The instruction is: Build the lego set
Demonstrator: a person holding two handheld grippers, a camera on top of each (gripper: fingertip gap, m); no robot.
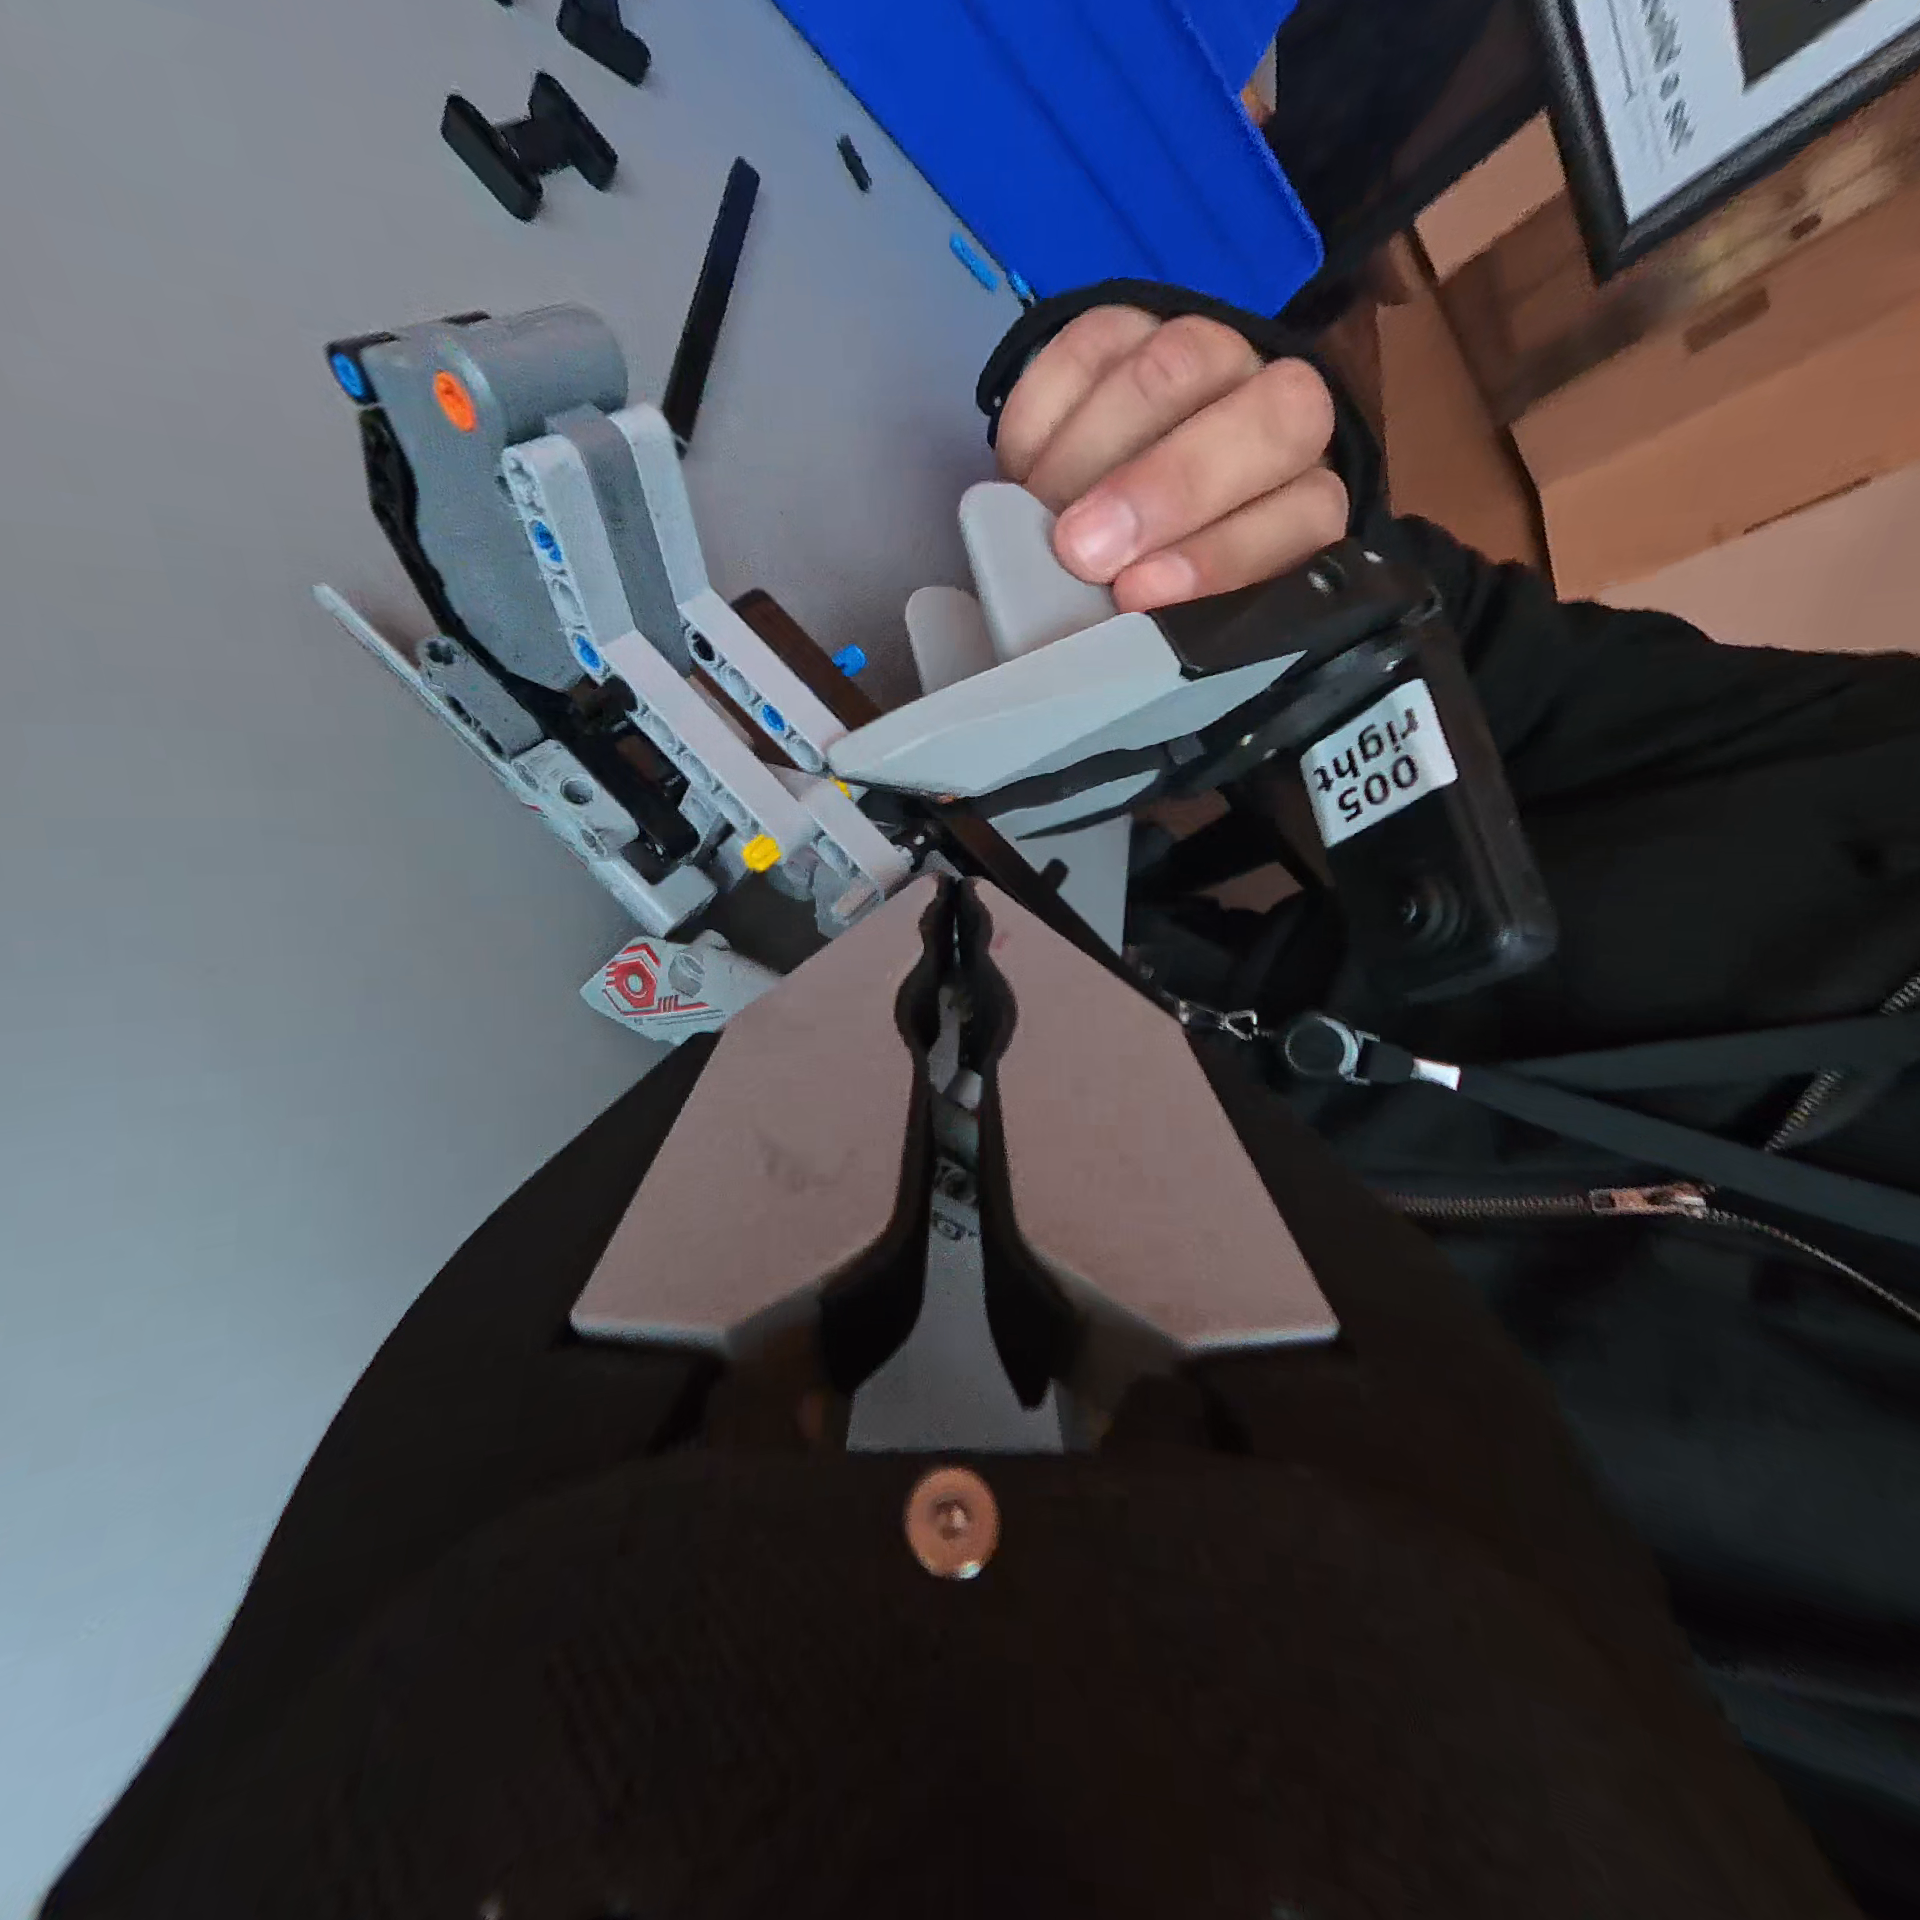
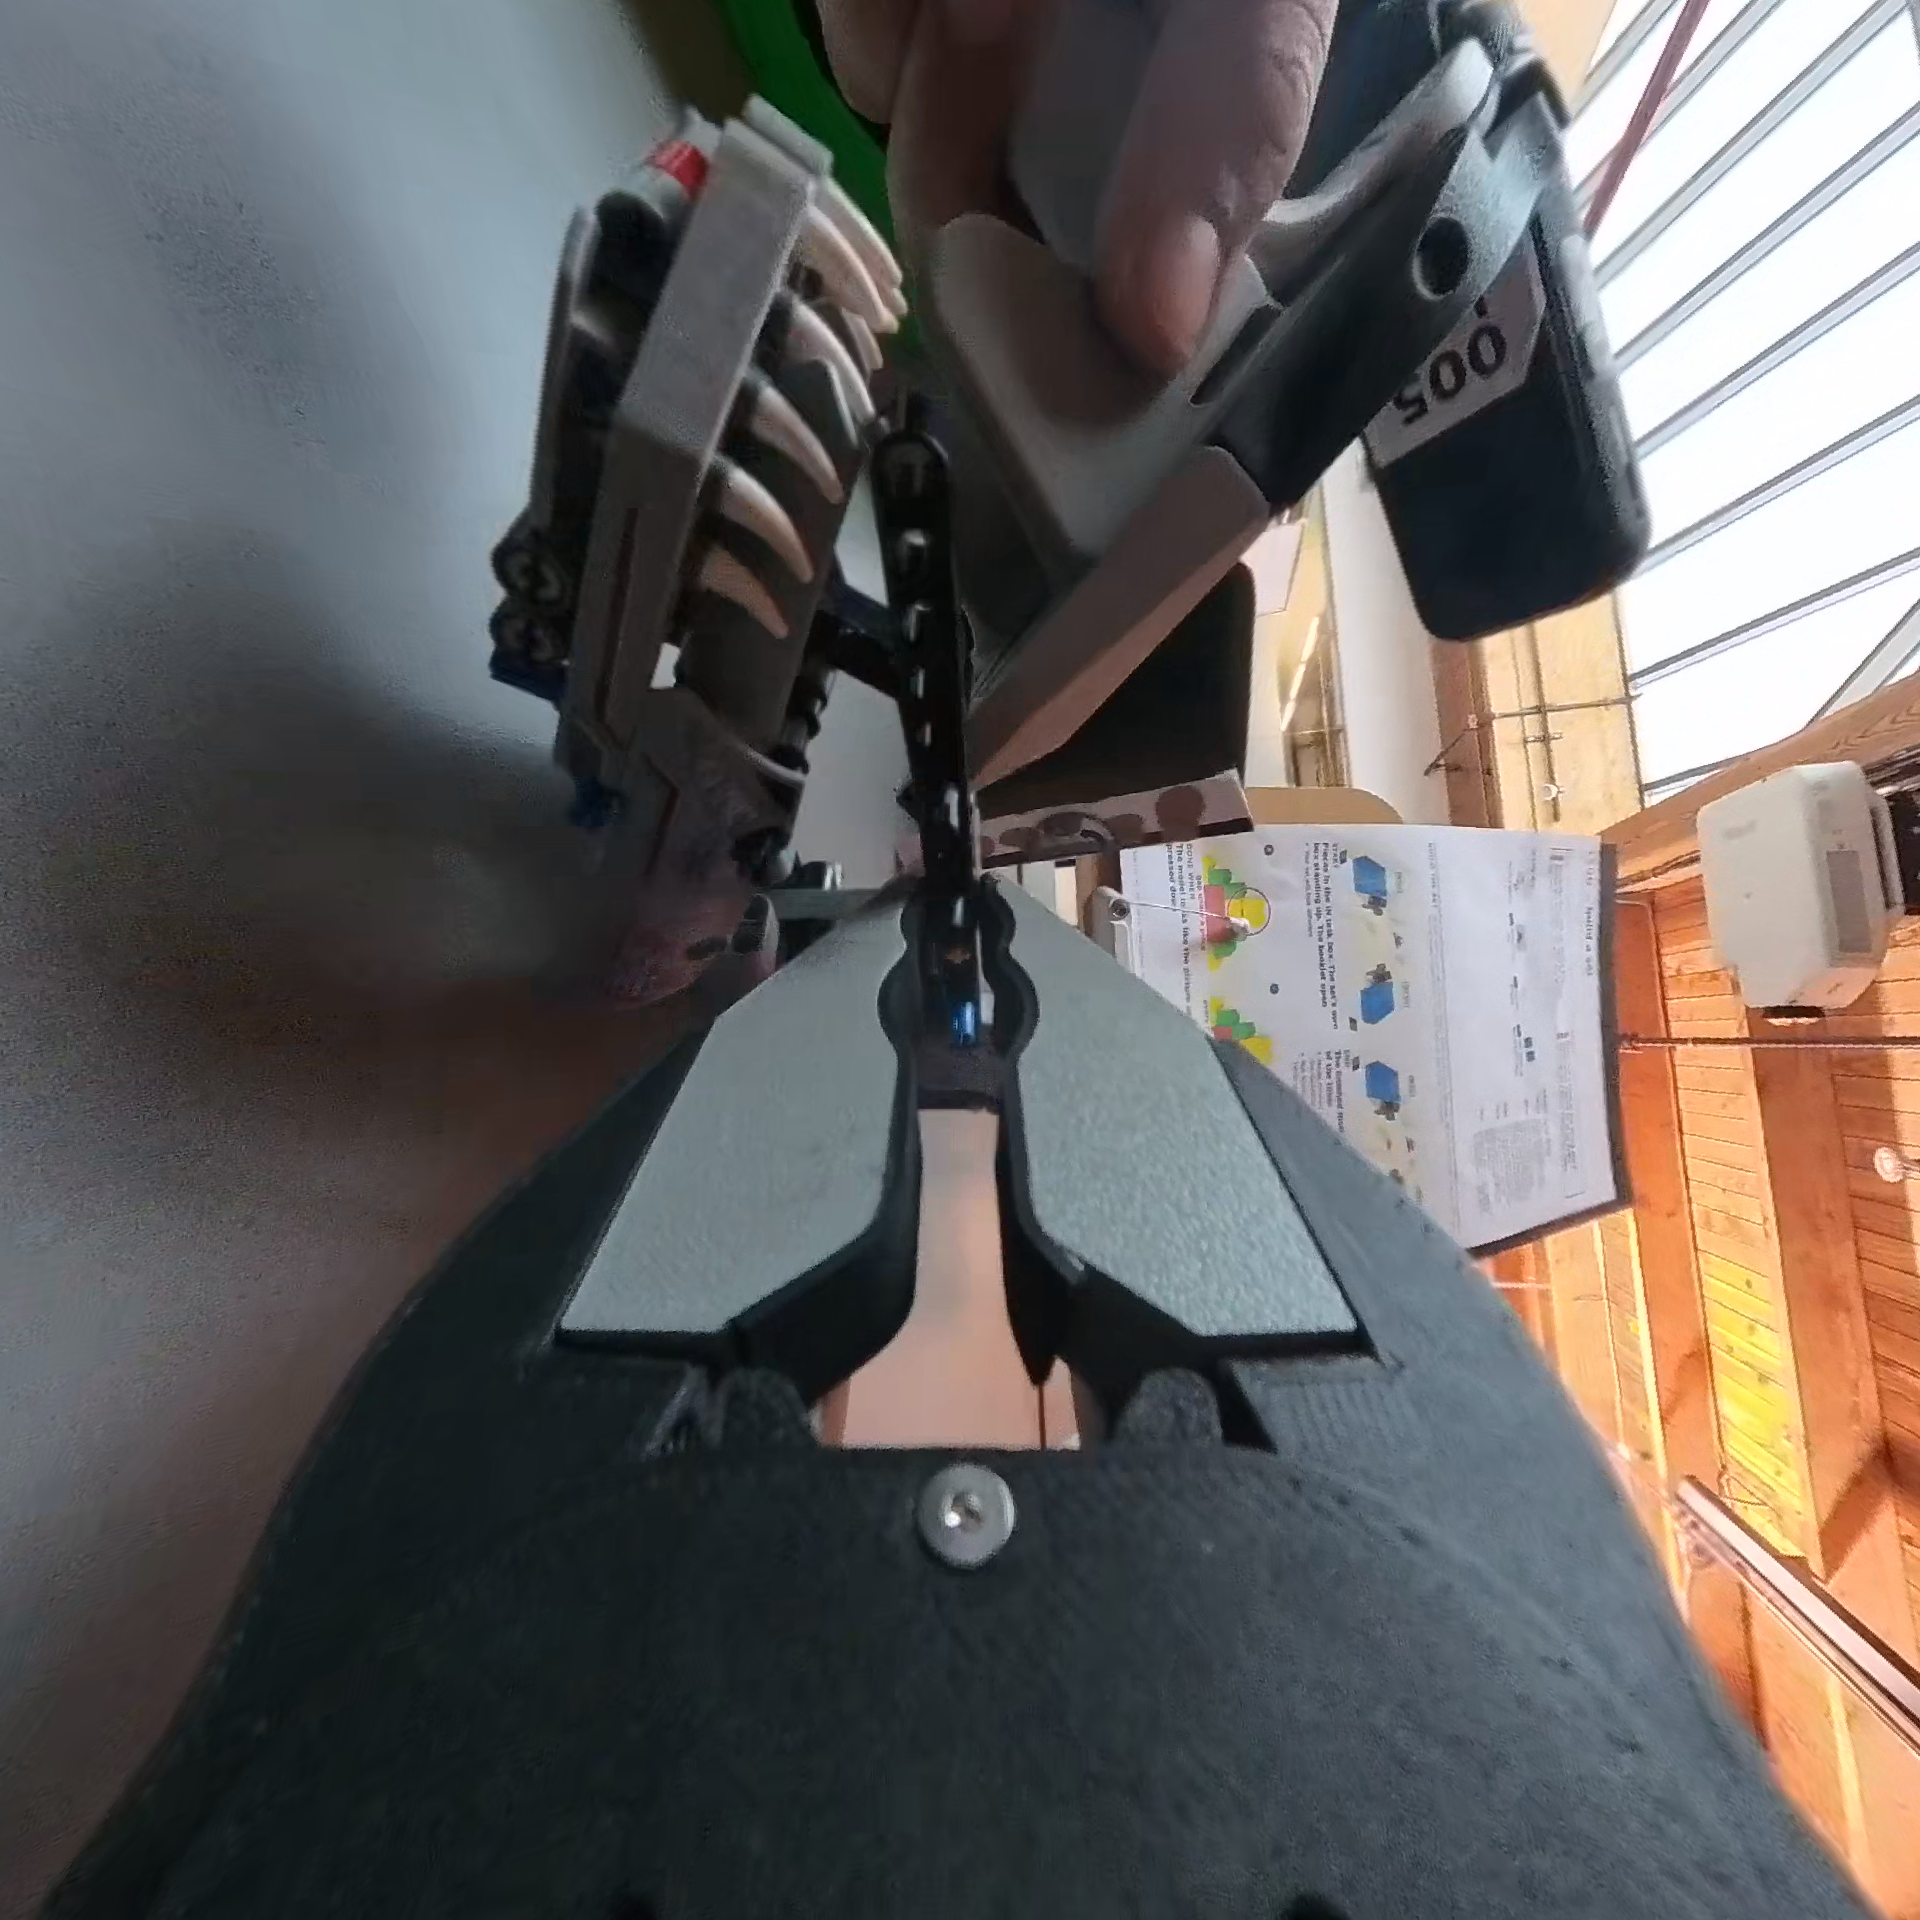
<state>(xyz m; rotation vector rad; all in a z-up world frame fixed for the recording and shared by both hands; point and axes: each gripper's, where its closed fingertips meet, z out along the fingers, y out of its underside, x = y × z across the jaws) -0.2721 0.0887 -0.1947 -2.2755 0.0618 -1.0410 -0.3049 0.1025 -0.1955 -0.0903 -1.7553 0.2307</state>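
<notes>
The grey lego model (image 1: 582,644), with blue, orange and yellow pins, is held tilted above the grey table (image 1: 156,935). My left gripper (image 1: 951,904) is shut on a grey part of the model's near end. My right gripper (image 2: 951,904) is shut on a thin black beam (image 2: 925,665) with a blue pin (image 2: 964,1013) between the fingers. The beam points up beside the model (image 2: 686,499), whose pale claw pieces face it. In the left wrist view the right gripper (image 1: 883,779) comes in from the right, its tip against the model's near end.
Loose black parts (image 1: 530,140), a long black beam (image 1: 717,291) and small blue pins (image 1: 971,260) lie on the table beyond the model. A blue bin (image 1: 1039,125) stands behind. A hand (image 1: 1174,447) grips the right gripper. An instruction sheet (image 2: 1382,1018) stands to the right. The tips of both grippers are at nearly the same place.
</notes>
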